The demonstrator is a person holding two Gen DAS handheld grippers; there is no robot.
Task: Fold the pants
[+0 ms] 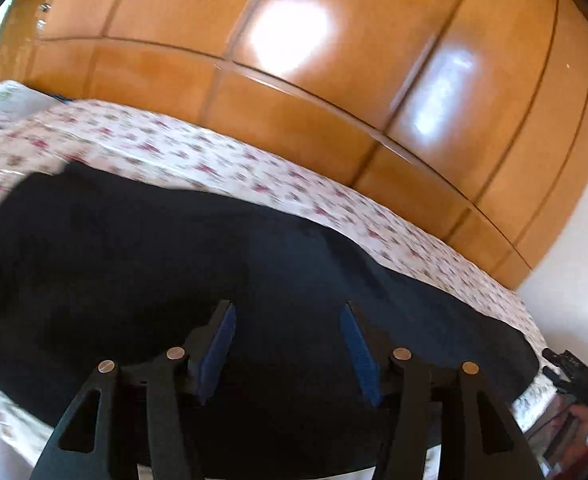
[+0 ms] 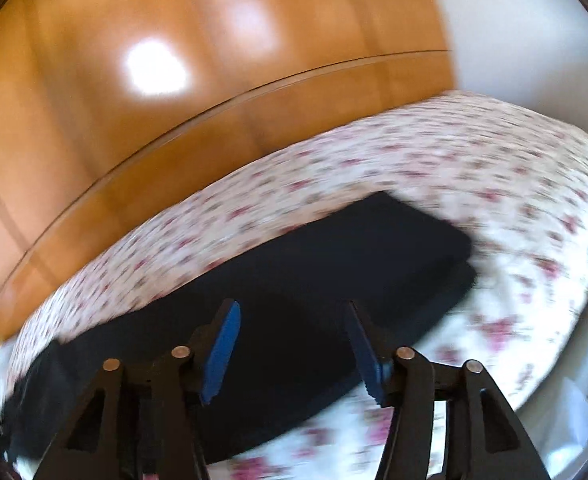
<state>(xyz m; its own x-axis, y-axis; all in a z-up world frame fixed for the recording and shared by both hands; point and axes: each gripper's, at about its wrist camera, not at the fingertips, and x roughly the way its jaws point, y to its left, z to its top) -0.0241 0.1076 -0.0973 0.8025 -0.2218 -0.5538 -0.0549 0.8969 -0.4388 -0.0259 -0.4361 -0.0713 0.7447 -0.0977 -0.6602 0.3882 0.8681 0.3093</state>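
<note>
Dark navy pants [image 1: 174, 264] lie spread flat on a floral bedsheet [image 1: 222, 160]. In the left wrist view my left gripper [image 1: 288, 316] hovers over the cloth, blue pads apart, nothing between them. In the right wrist view the pants [image 2: 333, 264] stretch from lower left to a squared end at the upper right. My right gripper [image 2: 292, 316] hangs above them with its jaws apart and empty. The right wrist view is blurred. At the far right edge of the left wrist view, the other gripper [image 1: 573, 368] and a hand show small.
A glossy wooden wardrobe [image 1: 333, 80] runs along the far side of the bed. The wardrobe [image 2: 134, 100] also fills the upper left of the right wrist view, with a white wall [image 2: 513, 28] to its right. Bare sheet [image 2: 493, 184] surrounds the pants.
</note>
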